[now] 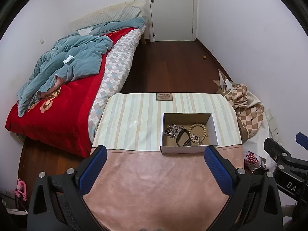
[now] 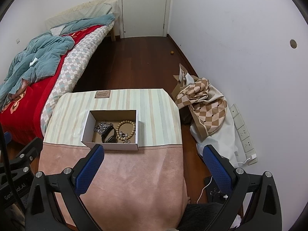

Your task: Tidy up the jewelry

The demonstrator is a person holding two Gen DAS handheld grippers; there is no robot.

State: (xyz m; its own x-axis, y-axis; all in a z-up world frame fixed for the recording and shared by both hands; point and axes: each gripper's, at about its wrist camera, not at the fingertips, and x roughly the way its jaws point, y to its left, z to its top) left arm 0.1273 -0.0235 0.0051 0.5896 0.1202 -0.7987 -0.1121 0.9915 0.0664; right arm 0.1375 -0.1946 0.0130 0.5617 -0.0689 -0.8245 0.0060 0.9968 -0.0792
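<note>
- The bed fills your left side, with a red blanket and a rumpled blue quilt on top.
- The desk sits in front of you, next to the bed, under a cloth that is striped at the far end and pink at your end.
- A checked fabric heap lies on the floor to the right of the desk, against the wall.
- Your left tool hangs over the pink part of the cloth, its blue pads spread wide and holding nothing.
- Your right tool hangs over the desk's right edge, also wide apart and empty; its left pad lies just in front of the box's near wall.
- The box is white, open-topped, and stands on the striped cloth right at the seam with the pink.
- All the jewelry lies inside the box: a black band in the middle, a beaded bracelet on the right, a silver chain piece on the left.
- A small dark ornament rests on the bracelet's near edge, touching the band.
</note>
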